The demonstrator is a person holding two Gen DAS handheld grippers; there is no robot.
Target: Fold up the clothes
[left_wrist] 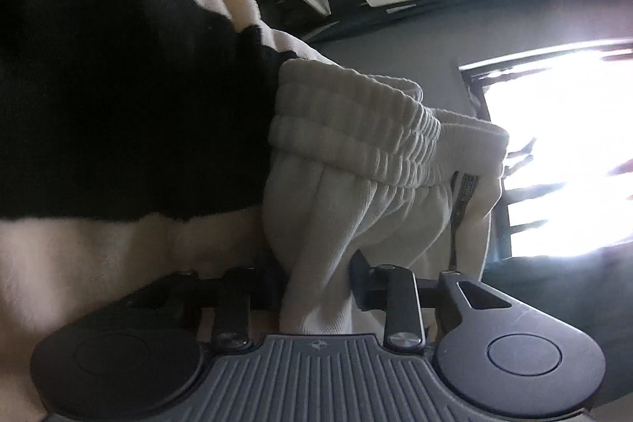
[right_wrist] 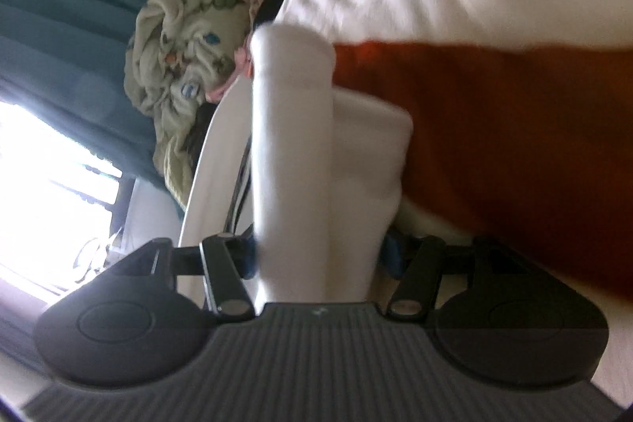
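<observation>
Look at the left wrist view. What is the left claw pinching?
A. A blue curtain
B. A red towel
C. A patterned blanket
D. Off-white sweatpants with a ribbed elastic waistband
D: the left claw is closed on off-white fabric that runs up to the ribbed waistband of the sweatpants.

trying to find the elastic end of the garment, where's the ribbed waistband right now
In the left wrist view, the ribbed waistband sits mid-frame, right of the black panel and left of the bright window, above the left gripper, which pinches the cloth below it.
</observation>
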